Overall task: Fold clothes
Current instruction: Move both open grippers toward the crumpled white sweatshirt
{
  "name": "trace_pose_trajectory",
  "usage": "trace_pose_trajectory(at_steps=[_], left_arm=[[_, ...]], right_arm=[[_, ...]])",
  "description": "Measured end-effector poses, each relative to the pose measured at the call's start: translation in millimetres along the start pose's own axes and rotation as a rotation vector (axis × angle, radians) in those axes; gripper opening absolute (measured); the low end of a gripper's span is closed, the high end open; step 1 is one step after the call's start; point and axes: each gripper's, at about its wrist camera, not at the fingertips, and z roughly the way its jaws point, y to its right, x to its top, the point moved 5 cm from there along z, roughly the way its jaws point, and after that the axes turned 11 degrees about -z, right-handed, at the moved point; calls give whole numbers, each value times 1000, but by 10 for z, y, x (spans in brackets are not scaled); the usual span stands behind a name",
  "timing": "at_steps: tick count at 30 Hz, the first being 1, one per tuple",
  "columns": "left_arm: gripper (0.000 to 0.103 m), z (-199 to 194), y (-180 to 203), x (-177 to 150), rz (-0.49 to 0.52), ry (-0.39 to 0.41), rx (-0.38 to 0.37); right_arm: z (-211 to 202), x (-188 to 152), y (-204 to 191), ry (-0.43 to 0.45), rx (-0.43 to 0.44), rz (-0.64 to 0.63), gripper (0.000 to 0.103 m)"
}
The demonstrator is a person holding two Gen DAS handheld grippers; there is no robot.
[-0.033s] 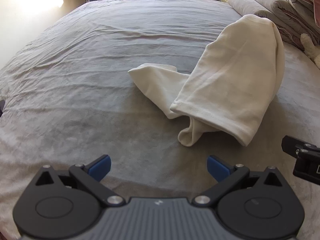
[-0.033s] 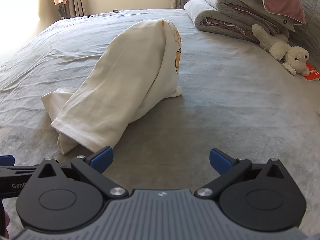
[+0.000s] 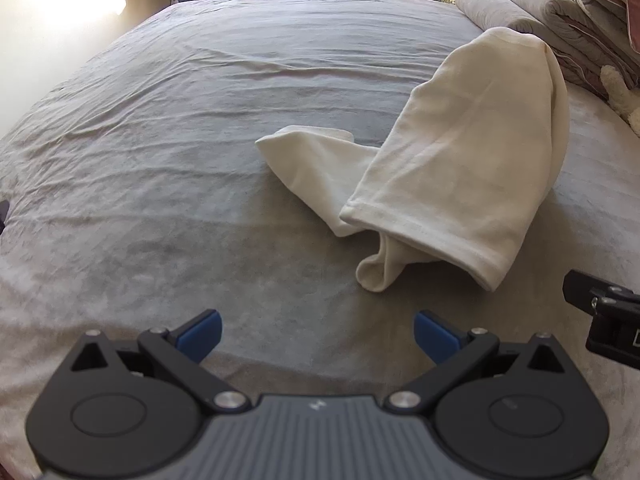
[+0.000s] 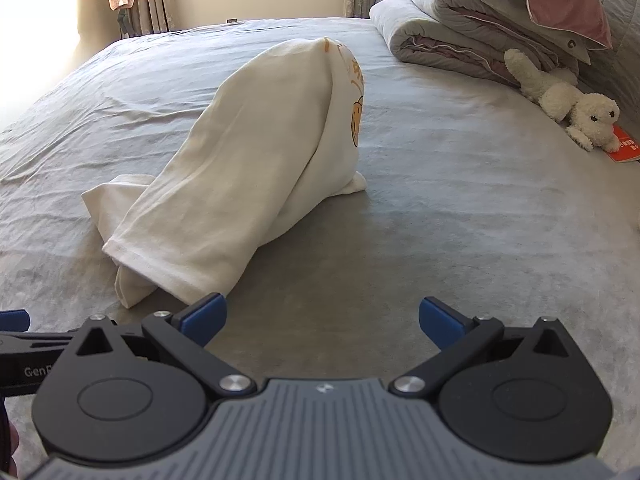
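A cream-white T-shirt (image 3: 460, 152) with an orange print lies bunched in a long heap on the grey bed; it also shows in the right wrist view (image 4: 256, 168), print side to the right. Its hem end lies nearest the grippers. My left gripper (image 3: 318, 334) is open and empty, low over the bed, short of the shirt's near end. My right gripper (image 4: 322, 320) is open and empty, its left fingertip (image 4: 206, 314) close to the shirt's hem. The right gripper's side shows at the left wrist view's right edge (image 3: 604, 316).
The grey bed sheet (image 3: 180, 160) spreads to the left and front. Folded grey duvets and a pink pillow (image 4: 500, 20) are stacked at the back right. A white plush dog (image 4: 568, 100) and an orange booklet (image 4: 622, 144) lie at the right. Curtains and a window stand behind.
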Motion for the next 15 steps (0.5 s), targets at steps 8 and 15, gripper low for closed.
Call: trace_pose_trajectory(at_steps=[8, 15], left_arm=[[102, 7, -43, 9, -8, -23, 7], [102, 37, -81, 10, -11, -26, 11]], right_arm=[[39, 2, -47, -1, -13, -23, 103], [10, 9, -33, -2, 1, -14, 103]])
